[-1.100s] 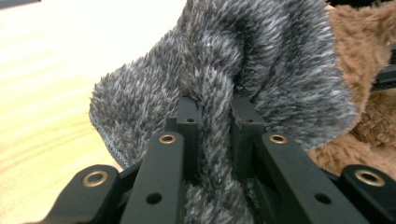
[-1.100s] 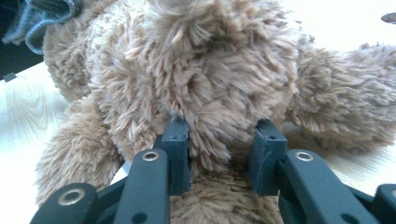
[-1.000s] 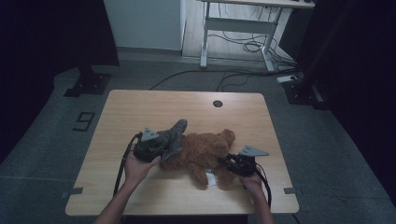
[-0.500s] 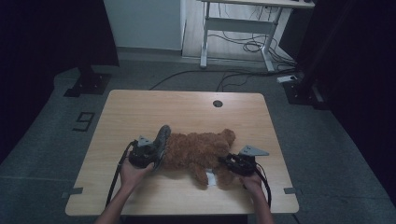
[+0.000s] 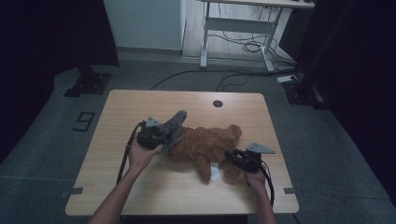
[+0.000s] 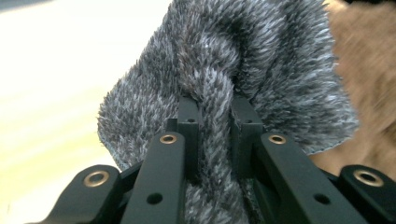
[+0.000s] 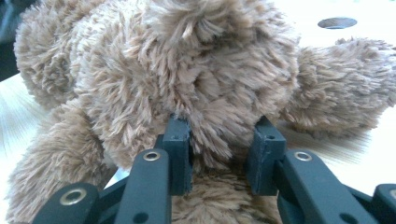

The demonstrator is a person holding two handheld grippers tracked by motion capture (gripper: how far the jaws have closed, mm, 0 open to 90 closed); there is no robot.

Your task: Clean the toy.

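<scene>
A brown teddy bear [image 5: 205,144] lies across the wooden table [image 5: 140,105], with its head to the right. My left gripper [image 5: 164,135] is at the bear's left end, shut on a piece of grey furry fabric [image 5: 175,123] that stands up over the bear. In the left gripper view the fabric [image 6: 224,56] bunches between the jaws of my left gripper [image 6: 215,109], and the bear [image 6: 369,88] is blurred behind it. My right gripper [image 5: 233,161] is at the bear's near right side. In the right gripper view my right gripper [image 7: 219,130] is shut on a tuft of the bear's fur [image 7: 187,70].
A round cable hole [image 5: 217,103] sits near the table's far edge. A white tag [image 5: 215,173] lies under the bear on the near side. Behind the table stand a desk frame [image 5: 238,25] and floor cables [image 5: 243,46]. A stand base [image 5: 86,84] is at far left.
The left gripper dipped toward the near left with the grey fabric, then moved back up and right toward the bear. The right gripper and the bear have stayed in place.
</scene>
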